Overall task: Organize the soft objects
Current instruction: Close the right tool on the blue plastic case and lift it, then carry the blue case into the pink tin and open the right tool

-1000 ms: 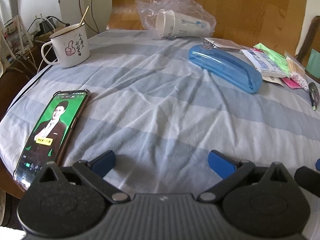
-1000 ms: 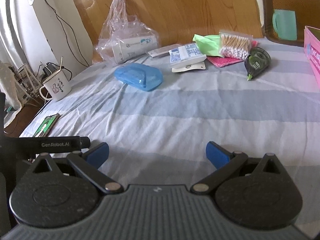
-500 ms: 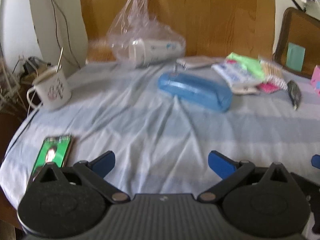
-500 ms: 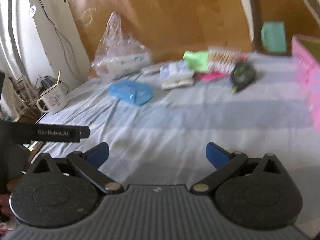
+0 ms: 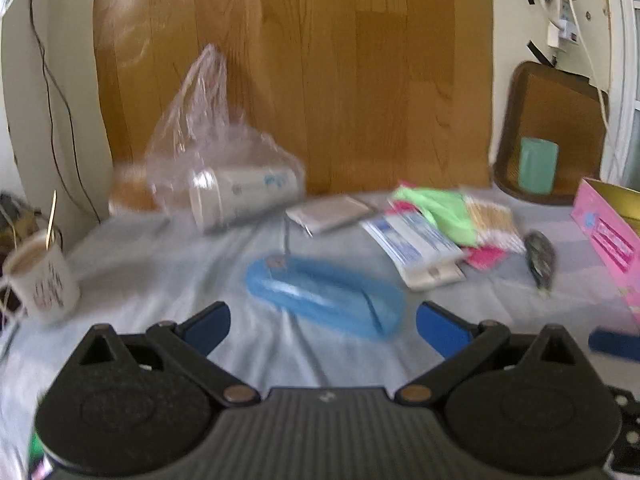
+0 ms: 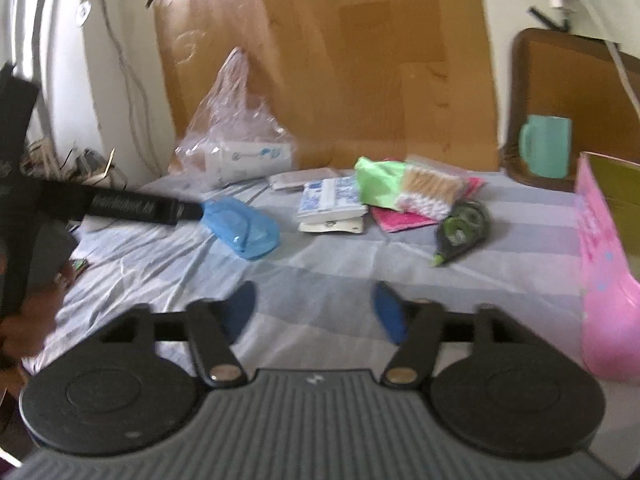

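On the blue-striped cloth at the back lie a green soft pack [image 6: 378, 182], a tissue packet [image 6: 330, 202], a bag of cotton swabs [image 6: 430, 190] and a pink cloth [image 6: 400, 218]. The same pile shows in the left wrist view: the green pack [image 5: 438, 210] and the tissue packet [image 5: 412, 240]. My left gripper [image 5: 322, 326] is open and holds nothing, with the blue case [image 5: 324, 300] lying just beyond its fingertips. My right gripper [image 6: 314, 308] hovers over bare cloth; its jaws are closing with nothing between them.
A plastic bag with a paper cup [image 5: 240, 194] lies at the back. A white mug [image 5: 40, 280] stands at the left edge. A correction tape [image 6: 462, 232] and a pink box [image 6: 604, 264] are on the right. A chair with a teal cup [image 6: 546, 146] stands behind the table.
Both views have tilted up and swung right, so the phone has dropped out of the left view. The right gripper's fingers have come closer together. The left gripper stays open.
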A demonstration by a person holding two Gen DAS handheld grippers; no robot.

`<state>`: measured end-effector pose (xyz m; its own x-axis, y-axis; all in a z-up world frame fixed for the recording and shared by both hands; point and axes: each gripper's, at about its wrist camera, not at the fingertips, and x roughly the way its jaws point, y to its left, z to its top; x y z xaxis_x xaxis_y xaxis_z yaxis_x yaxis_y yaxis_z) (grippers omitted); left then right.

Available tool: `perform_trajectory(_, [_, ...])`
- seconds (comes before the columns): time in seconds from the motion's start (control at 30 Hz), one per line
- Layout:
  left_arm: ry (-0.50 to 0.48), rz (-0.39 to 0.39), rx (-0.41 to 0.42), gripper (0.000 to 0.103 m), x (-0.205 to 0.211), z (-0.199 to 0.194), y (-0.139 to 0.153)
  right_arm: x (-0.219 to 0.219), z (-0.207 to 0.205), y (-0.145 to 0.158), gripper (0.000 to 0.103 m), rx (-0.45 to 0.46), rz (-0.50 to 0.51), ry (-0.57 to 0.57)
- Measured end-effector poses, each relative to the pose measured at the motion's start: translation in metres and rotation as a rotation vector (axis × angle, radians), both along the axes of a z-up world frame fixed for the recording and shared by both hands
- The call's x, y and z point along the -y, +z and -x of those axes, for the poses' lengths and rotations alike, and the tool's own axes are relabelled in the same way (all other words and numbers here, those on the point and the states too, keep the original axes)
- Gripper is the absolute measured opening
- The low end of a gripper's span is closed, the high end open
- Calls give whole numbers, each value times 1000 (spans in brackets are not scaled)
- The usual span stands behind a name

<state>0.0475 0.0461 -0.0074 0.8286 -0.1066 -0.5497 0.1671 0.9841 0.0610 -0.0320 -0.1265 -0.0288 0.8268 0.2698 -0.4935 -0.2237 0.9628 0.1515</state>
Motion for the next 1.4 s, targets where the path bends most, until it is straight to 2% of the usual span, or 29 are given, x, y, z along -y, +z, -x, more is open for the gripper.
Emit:
perform_trajectory(0.07, [-6,12,-11,102,-8,-16,1,-7,-9,2,51,3,26,44])
perform_trajectory(0.13, [9,56,-56,100,-22,-35,0,-18,-20,3,51,13,58,97])
perform_trajectory(0.17, [29,87,-101,97,-30,-47,-2,-24,-26,3,51,11,69,124])
perform_trajectory(0.2, [47,113,-139,89,-37,-56,-5,-30,-35,3,51,5,79,152])
perform_trajectory(0.23, [69,140,-172,85,-44,-64,-7,-37,-45,2,54,1,92,178])
perform_trajectory(0.3, [120,187,-204,85,-53,-72,-10,-51,-67,0,67,13,132,213])
perform_trajectory(0.37, [130,210,-210,85,-56,-73,-11,-60,-89,-4,81,28,161,250])
perform_trajectory(0.43, [134,195,-210,88,-52,-73,-13,-70,-114,-9,83,30,182,290])
perform_trajectory(0.53, [153,196,-220,92,-51,-72,-17,-82,-149,-21,83,-29,192,349])
perform_trajectory(0.57, [163,203,-225,92,-53,-72,-19,-84,-156,-26,80,-47,195,353])
perform_trajectory(0.63, [178,215,-240,92,-55,-72,-23,-84,-165,-37,63,-99,182,381])
perform_trajectory(0.73, [164,250,-276,92,-57,-67,-29,-75,-150,-32,58,-112,140,380])
perform_trajectory(0.87, [114,311,-319,92,-52,-53,-36,-45,-101,-29,58,-125,90,377])
perform_trajectory(0.97, [30,337,-344,92,-37,-40,-37,-26,-57,-29,57,-121,95,343])
perform_trajectory(1.13, [-107,326,-382,92,2,-17,-39,-1,7,-33,58,-96,64,214])
perform_trajectory(1.27, [-211,367,-454,88,35,-2,-45,11,19,-36,58,-85,-1,162])
perform_trajectory(1.3, [-236,384,-468,82,42,1,-47,12,22,-35,57,-81,-4,161])
perform_trajectory(1.4, [-256,362,-449,78,62,9,-37,20,30,-30,56,-38,-10,143])
